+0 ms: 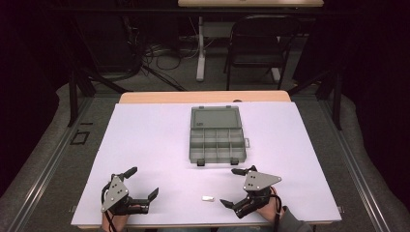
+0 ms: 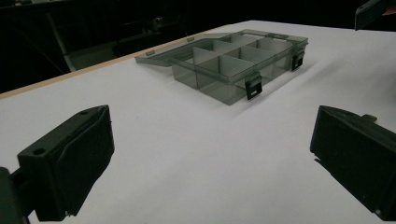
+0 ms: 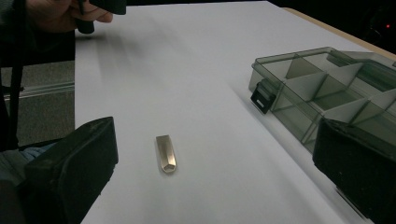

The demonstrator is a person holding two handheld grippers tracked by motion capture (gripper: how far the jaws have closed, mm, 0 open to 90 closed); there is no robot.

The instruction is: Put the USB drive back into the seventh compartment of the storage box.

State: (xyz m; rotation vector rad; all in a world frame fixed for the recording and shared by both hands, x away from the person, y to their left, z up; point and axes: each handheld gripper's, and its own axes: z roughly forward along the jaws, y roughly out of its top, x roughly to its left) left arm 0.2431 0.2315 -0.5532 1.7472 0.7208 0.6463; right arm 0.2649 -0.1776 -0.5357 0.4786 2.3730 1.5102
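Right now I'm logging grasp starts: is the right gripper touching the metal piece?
Apart. The right gripper view shows the metal piece lying on bare table between the open right gripper, clear of both jaws.

Open organizer box [image 2: 233,65] (lid back) ahead

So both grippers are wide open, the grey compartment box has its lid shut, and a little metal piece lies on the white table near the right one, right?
Nearly. The translucent grey plastic compartment box is open, not shut: the high view shows its lid folded back flat. The rest holds: left gripper and right gripper both open, the small silvery metal piece on the white table.
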